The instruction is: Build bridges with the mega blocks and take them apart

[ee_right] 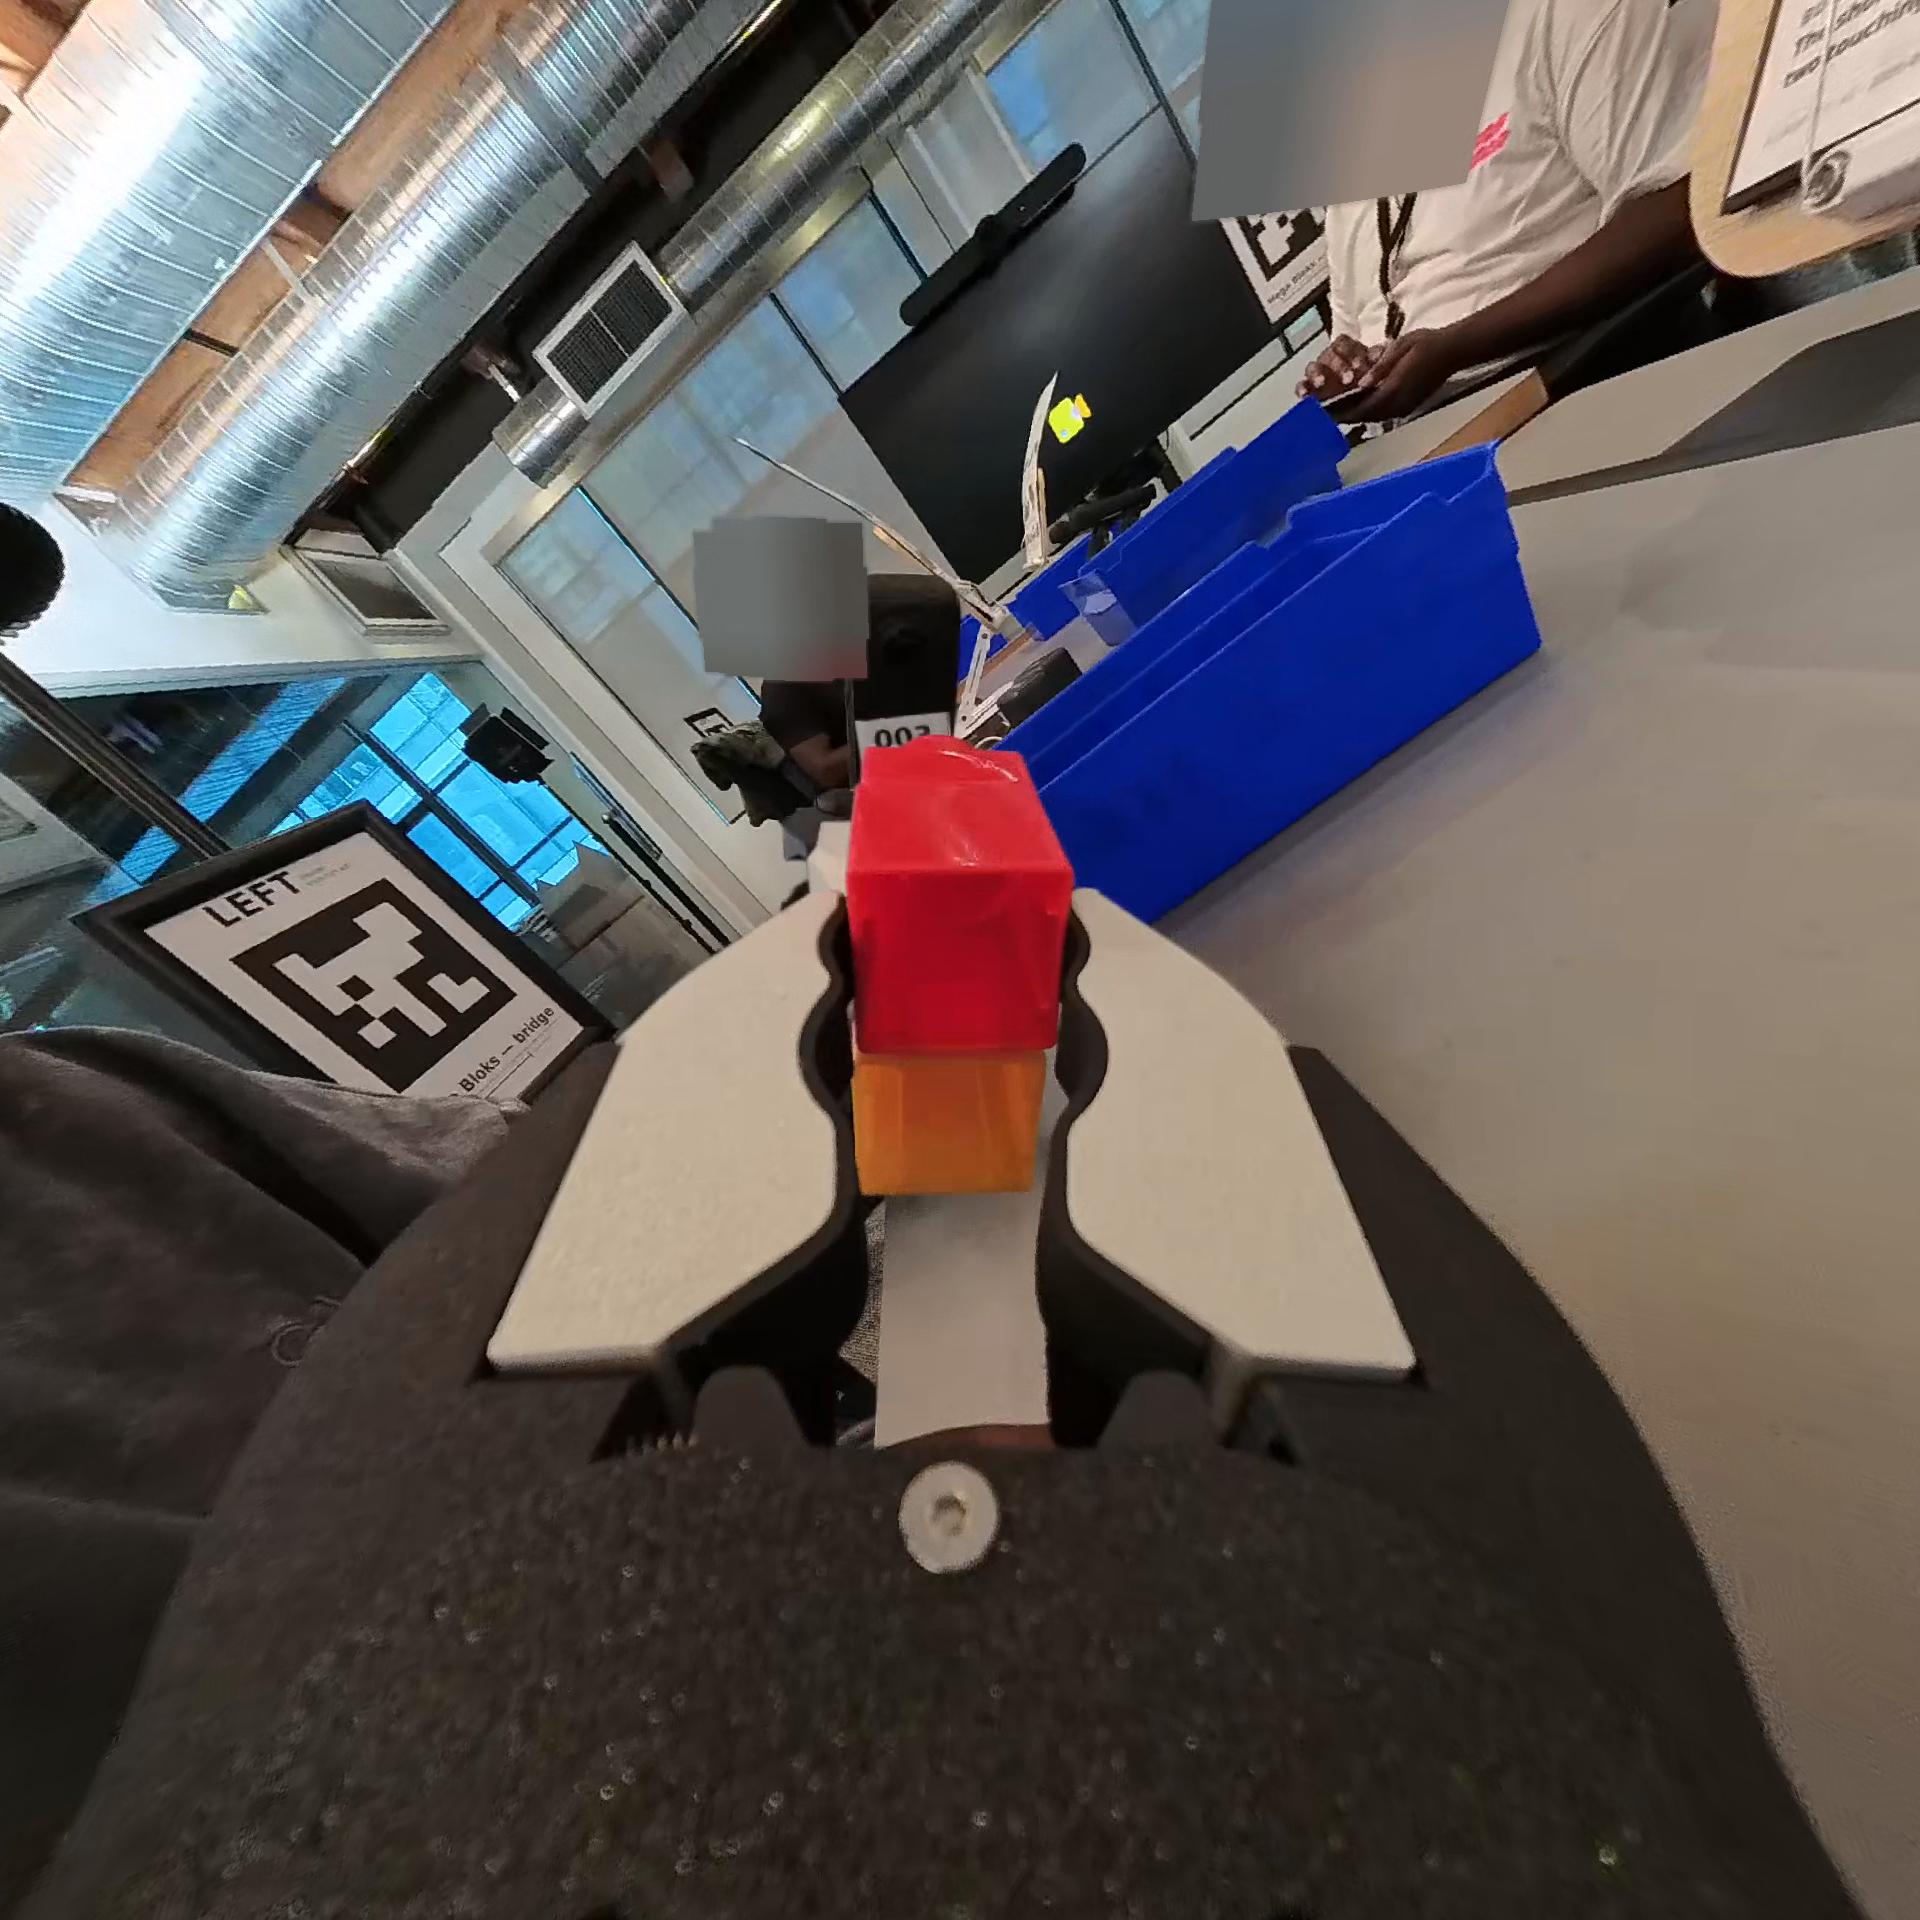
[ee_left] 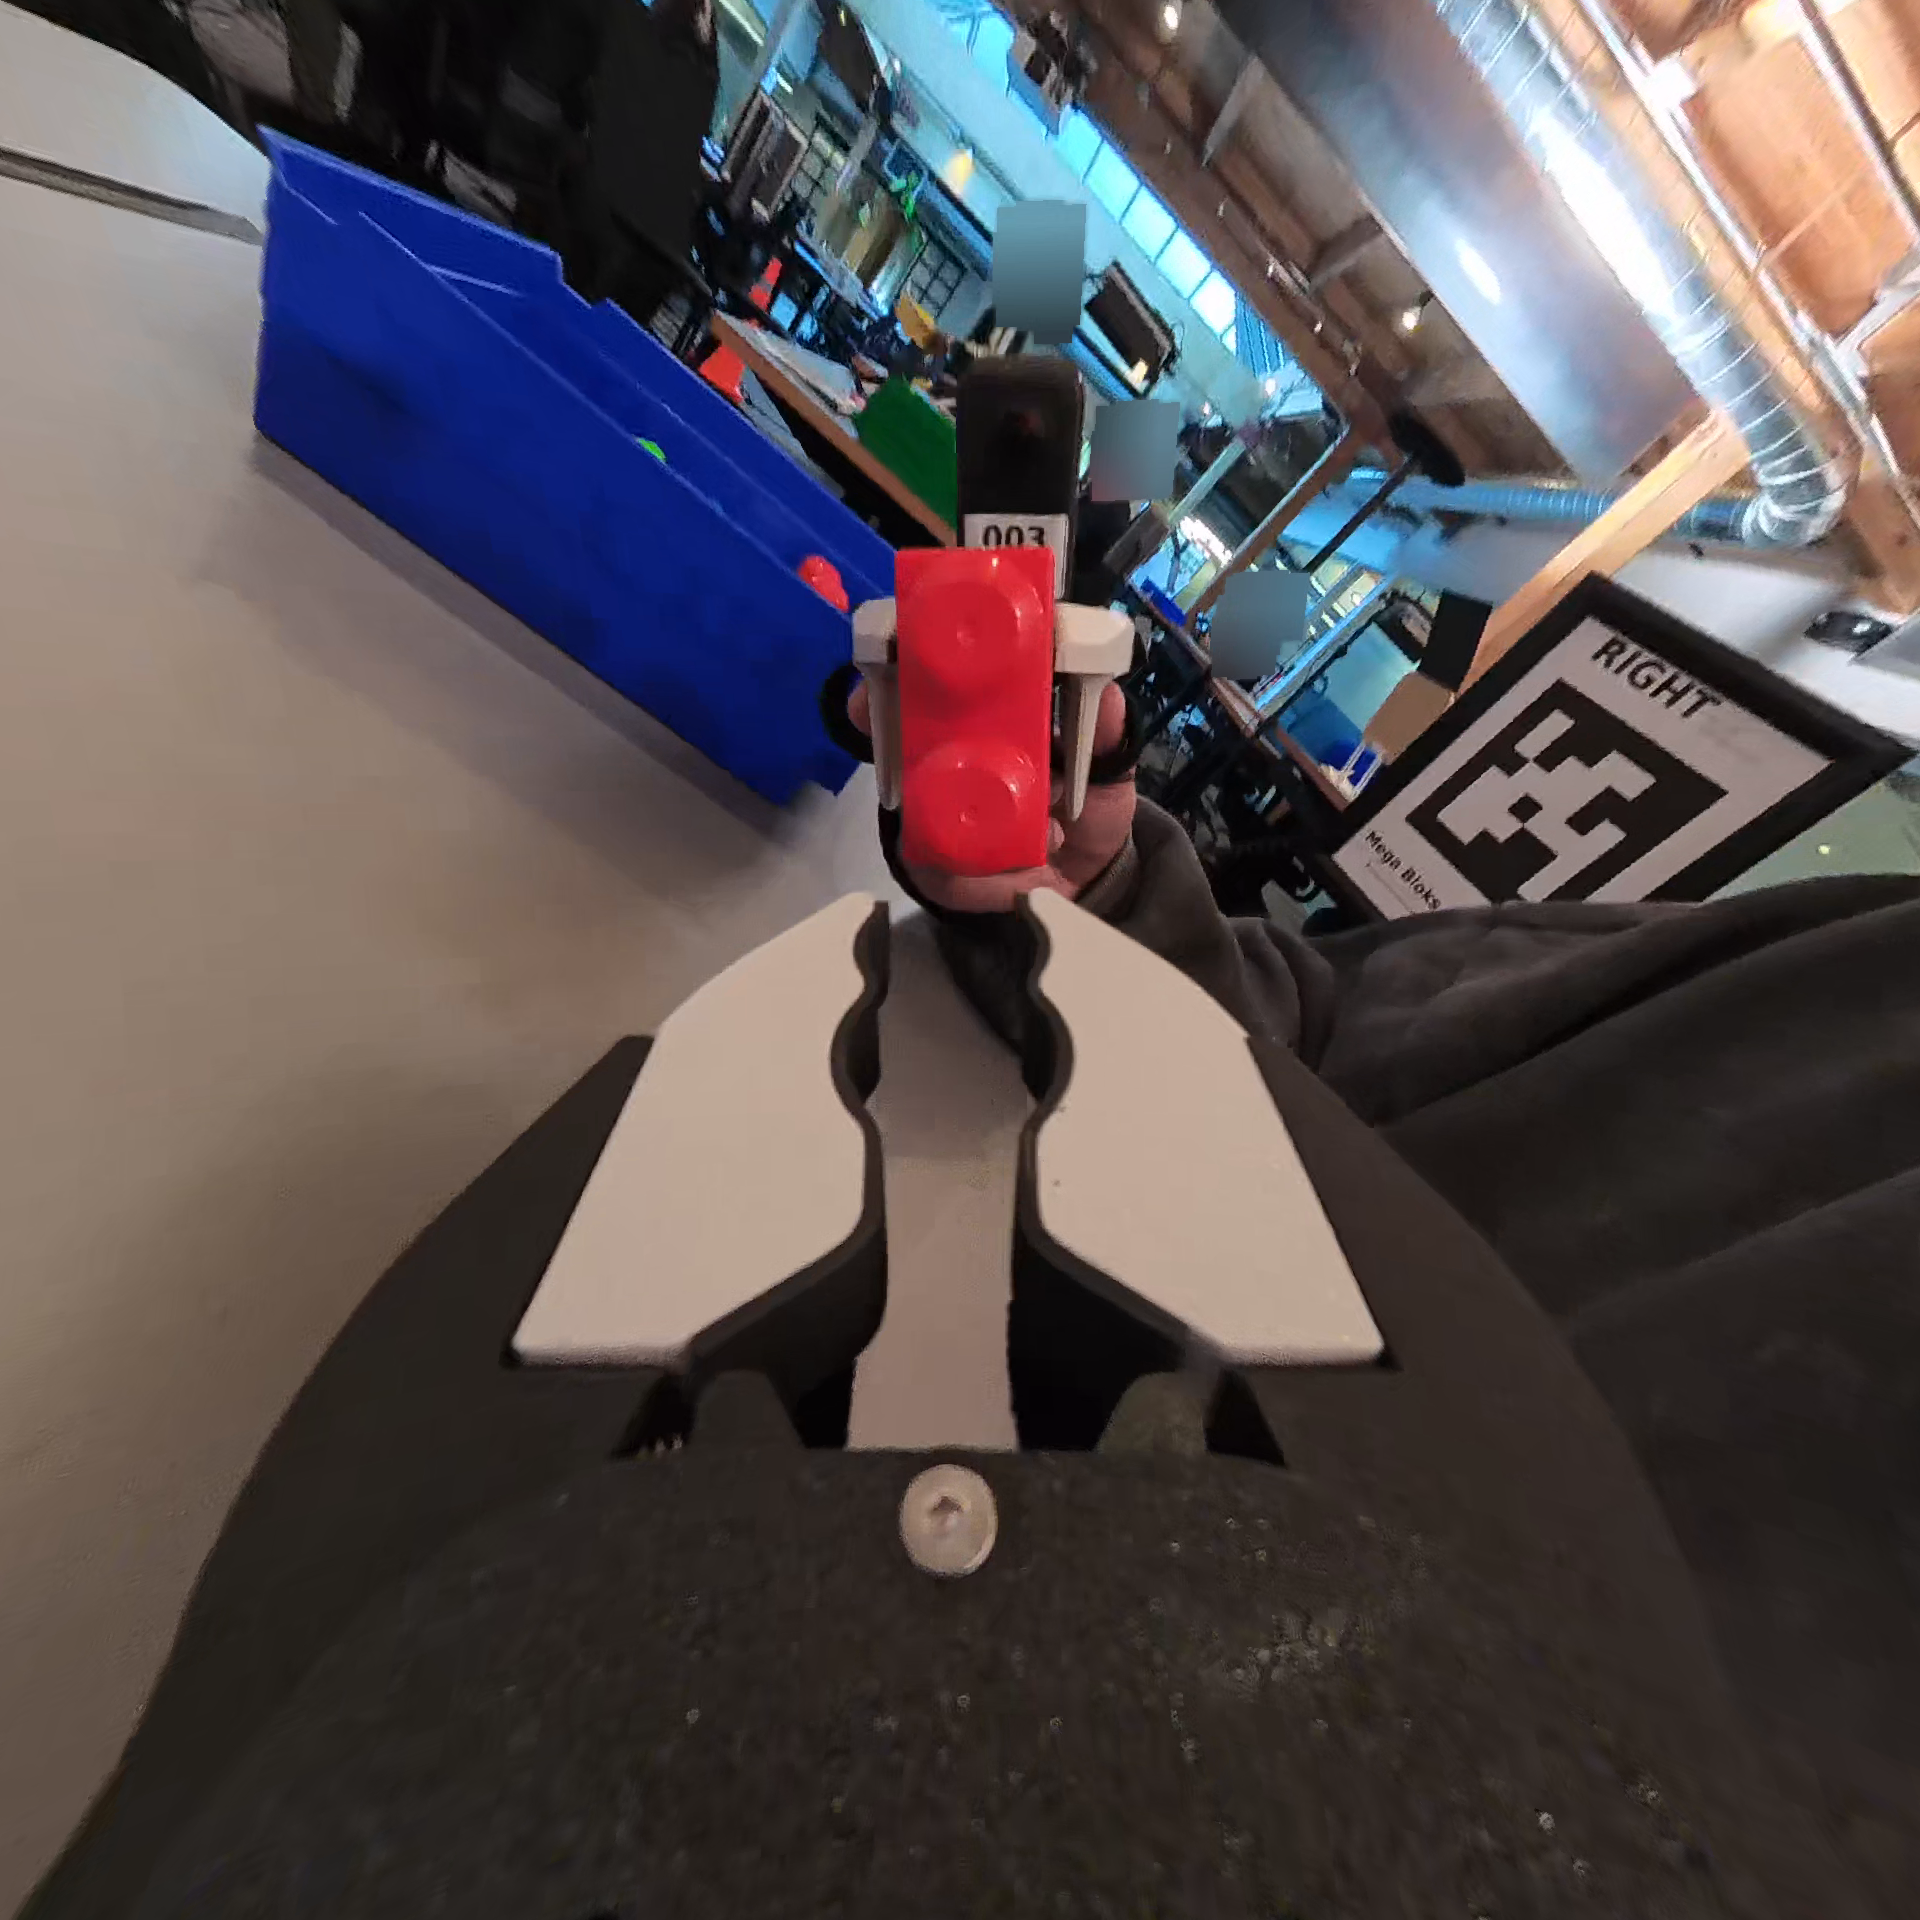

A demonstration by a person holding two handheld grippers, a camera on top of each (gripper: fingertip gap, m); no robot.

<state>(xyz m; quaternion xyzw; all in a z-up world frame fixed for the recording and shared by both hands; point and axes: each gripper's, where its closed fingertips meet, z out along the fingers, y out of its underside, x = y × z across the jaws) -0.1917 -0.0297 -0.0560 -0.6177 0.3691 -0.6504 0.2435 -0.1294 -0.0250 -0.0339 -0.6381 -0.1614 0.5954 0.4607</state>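
Note:
In the right wrist view, my right gripper is shut on a red block joined to an orange block, held in the air above the table. In the left wrist view that red block faces me with two round studs, clamped between the right gripper's white fingers; the orange block is hidden behind it. My left gripper is open and empty, its tips just short of the red block and in line with it. In the right wrist view the left gripper is mostly hidden behind the red block.
A blue bin stands on the grey table with a red piece at its rim; it also shows in the right wrist view. Framed marker signs stand nearby. A person in a white shirt is beyond the table. Tip to tip, the grippers are about 8 centimeters apart.

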